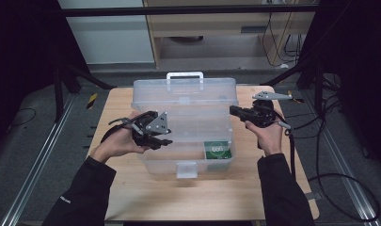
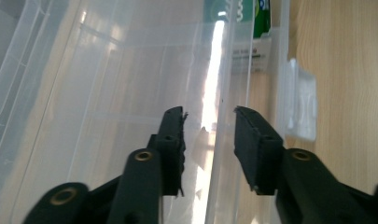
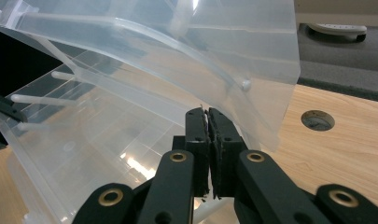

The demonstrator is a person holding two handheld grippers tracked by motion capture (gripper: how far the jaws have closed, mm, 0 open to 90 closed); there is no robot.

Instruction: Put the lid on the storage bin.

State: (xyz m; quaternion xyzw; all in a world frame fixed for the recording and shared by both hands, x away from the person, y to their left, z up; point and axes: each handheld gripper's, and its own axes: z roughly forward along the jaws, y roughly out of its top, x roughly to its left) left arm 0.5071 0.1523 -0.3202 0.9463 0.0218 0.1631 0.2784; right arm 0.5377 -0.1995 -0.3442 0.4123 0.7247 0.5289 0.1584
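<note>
Right tongs (image 3: 209,116) pinch the clear, glossy plastic bin (image 3: 130,116).

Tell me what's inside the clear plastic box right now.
The clear box holds a green packet in its front right corner. The rest of its floor looks bare through the plastic, though the left gripper at the left wall and glare hide part of it.
</note>
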